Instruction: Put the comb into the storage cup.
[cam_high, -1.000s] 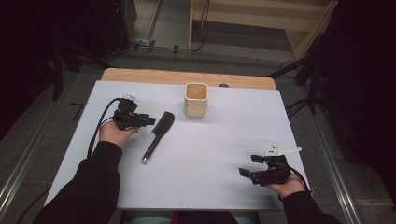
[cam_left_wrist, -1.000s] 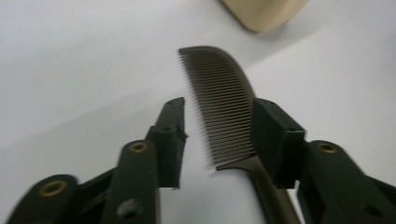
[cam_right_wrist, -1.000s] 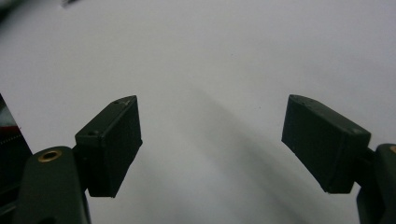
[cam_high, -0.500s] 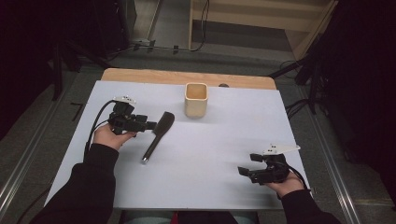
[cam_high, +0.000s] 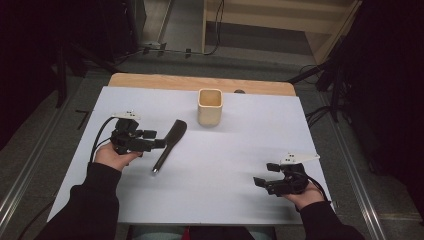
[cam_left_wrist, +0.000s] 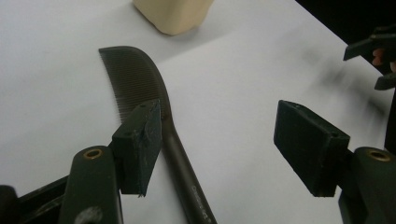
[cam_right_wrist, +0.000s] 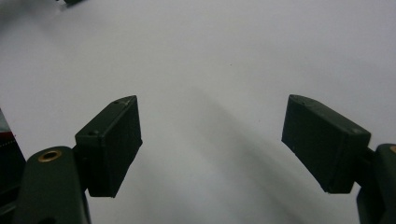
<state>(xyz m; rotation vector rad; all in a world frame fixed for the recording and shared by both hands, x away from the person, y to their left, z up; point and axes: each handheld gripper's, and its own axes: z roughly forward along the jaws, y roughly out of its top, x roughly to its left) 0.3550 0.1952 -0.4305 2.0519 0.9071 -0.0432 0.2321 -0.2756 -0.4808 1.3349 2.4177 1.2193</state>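
A: How will the comb (cam_high: 170, 143) handle?

B: It looks like a thin, dark plastic comb: light, fairly stiff along the spine, with fine teeth at the wide end that would bend or snag if pinched. It lies flat on the smooth white table (cam_high: 240, 165), so it could slide when nudged. The round handle, the narrow half, seems the safer place to take hold, squeezed across its width.

A: Where does it lie?

B: In the left half of the table, slanting from its toothed end, which points toward the far edge and the beige cup (cam_high: 210, 106), down to the handle tip pointing toward the near edge. The cup stands apart from it, near the middle of the far edge.

A: And the left tool (cam_left_wrist: 219, 140)?

B: Its jaws have just been opening and now stand wide. In the left gripper view one pad sits right against the comb where the teeth meet the handle, while the other stands well clear over bare table. Nothing is pinched; the comb is not centred in the gap.

A: The right tool (cam_right_wrist: 210, 144)?

B: Wide too, holding nothing, over the near right corner, well apart from the comb.
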